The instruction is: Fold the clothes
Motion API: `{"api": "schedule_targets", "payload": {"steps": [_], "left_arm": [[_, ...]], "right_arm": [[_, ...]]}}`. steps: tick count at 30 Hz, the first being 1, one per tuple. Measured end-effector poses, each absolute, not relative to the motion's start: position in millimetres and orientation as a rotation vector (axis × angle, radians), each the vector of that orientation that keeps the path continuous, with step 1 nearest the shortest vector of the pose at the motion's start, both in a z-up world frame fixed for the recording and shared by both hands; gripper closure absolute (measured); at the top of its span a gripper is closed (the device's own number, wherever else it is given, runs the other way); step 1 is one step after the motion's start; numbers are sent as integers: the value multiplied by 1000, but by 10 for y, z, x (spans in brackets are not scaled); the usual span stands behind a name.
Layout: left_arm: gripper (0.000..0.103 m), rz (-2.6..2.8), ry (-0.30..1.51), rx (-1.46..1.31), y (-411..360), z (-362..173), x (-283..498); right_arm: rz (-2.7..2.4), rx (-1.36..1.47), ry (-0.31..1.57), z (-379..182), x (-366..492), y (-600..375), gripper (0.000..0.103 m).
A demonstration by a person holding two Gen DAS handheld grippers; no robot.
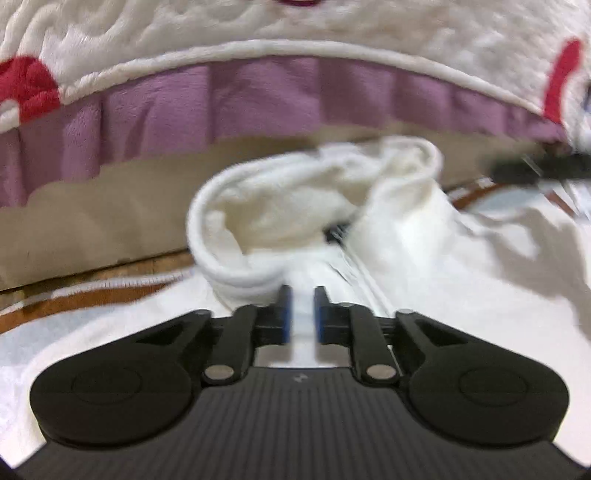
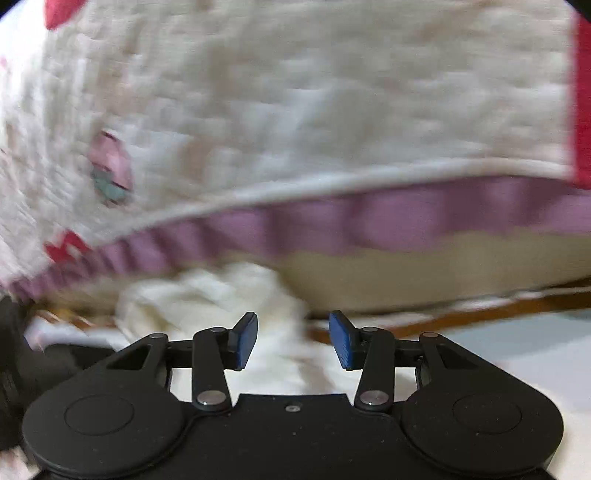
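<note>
A white garment (image 1: 424,258) with a fleecy cream collar (image 1: 280,206) lies spread on a pale rug. In the left wrist view my left gripper (image 1: 303,314) sits just below the collar's rolled edge, its blue pads drawn close with a strip of the white cloth pinched between them. A zip line runs up the cloth to the right of the pads. In the right wrist view my right gripper (image 2: 293,338) stands open over the crumpled white garment (image 2: 207,295), which lies beneath and behind the pads without being pressed. Both views are blurred.
A bed stands close ahead, with a white quilted cover (image 1: 295,33) with red patches, a purple frill (image 1: 221,99) and a beige base (image 1: 92,221). The rug's brown border (image 2: 461,314) runs along the bed. A dark blurred object (image 1: 546,168) shows at the right edge.
</note>
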State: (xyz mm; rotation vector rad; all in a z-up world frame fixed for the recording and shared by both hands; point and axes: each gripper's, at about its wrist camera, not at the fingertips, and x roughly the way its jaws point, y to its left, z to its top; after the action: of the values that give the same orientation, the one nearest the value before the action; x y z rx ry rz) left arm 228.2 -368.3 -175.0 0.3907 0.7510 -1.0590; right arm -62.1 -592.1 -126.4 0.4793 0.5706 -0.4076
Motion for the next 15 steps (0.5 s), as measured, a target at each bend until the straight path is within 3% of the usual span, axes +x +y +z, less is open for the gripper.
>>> {"api": "schedule_targets", "payload": {"steps": [8, 11, 12, 15], "left_arm": [[101, -952, 674, 439, -3867, -1808, 2371], [96, -1007, 654, 389, -3748, -1619, 2242], [91, -1035, 632, 379, -3704, -1548, 2180], [58, -1121, 563, 348, -3628, -1376, 2014]], "right_arm": [[-640, 398, 690, -1511, -1622, -6326, 54], [-819, 423, 675, -1545, -2018, -6521, 53], [-877, 436, 669, -1559, -2150, -6585, 52], [-1030, 499, 632, -1610, -2533, -6762, 52]]}}
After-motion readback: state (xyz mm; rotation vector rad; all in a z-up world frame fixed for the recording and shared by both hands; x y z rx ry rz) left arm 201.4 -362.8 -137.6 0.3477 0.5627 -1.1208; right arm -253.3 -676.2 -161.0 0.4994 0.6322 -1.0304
